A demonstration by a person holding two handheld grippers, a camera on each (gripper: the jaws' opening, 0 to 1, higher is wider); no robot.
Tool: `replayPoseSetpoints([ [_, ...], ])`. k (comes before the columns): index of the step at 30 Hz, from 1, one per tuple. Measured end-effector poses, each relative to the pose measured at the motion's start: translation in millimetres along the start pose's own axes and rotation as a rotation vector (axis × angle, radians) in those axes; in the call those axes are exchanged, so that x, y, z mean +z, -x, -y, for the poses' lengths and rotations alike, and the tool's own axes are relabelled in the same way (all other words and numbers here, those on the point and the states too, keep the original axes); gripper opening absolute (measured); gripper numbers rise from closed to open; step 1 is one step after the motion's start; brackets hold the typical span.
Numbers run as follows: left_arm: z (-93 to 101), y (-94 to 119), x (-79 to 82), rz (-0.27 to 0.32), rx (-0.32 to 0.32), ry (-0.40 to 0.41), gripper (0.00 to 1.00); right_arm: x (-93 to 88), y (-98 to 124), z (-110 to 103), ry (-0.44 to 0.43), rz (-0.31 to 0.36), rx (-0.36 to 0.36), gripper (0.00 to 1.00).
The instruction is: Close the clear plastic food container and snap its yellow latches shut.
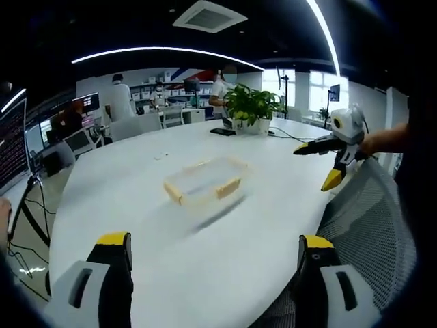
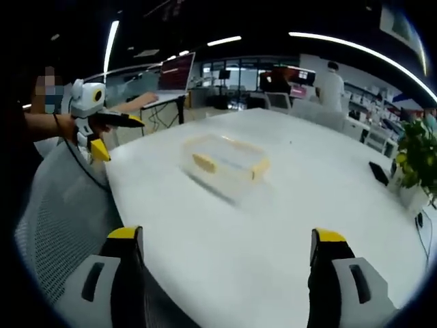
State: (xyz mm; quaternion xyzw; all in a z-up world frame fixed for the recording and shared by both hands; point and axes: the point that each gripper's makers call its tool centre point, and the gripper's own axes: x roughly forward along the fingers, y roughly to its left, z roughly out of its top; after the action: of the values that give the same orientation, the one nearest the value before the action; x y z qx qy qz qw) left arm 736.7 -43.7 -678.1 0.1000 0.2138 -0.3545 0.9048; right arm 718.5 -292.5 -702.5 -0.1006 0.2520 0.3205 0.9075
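The clear plastic food container (image 1: 205,181) with yellow latches (image 1: 229,188) sits on the white table (image 1: 136,205), well ahead of both grippers. It is blurred, so I cannot tell whether its lid is pressed down. My left gripper (image 1: 215,242) is open, with nothing between its yellow-tipped jaws. In the right gripper view the container (image 2: 225,160) lies mid-table, and my right gripper (image 2: 227,236) is open and empty. The right gripper (image 1: 319,164) comes into the left gripper view from the right. The left gripper (image 2: 117,137) comes into the right gripper view from the left, held by a hand.
A potted plant (image 1: 252,109) and a dark phone (image 1: 222,131) stand at the table's far end. A grey mesh chair (image 1: 369,219) is by the table edge, under the grippers. A laptop (image 2: 176,72) stands on a nearby desk. People stand among desks at the back.
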Motion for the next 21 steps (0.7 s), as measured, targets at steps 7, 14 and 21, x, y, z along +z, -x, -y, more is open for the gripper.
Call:
replayPoseSetpoints([
  [7, -2.1, 3.7, -3.7, 0.001, 0.018, 0.008, 0.99, -0.6, 2.0, 1.4, 0.001, 0.000, -0.004, 0.99],
  [14, -3.4, 2.2, -2.9, 0.004, 0.019, 0.003, 0.99, 0.7, 1.8, 1.1, 0.011, 0.004, 0.001, 0.99],
  [21, -4.8, 1.4, -3.0, 0.002, 0.021, -0.005, 0.99, 1.5, 1.3, 0.3, 0.017, 0.003, 0.006, 0.99],
])
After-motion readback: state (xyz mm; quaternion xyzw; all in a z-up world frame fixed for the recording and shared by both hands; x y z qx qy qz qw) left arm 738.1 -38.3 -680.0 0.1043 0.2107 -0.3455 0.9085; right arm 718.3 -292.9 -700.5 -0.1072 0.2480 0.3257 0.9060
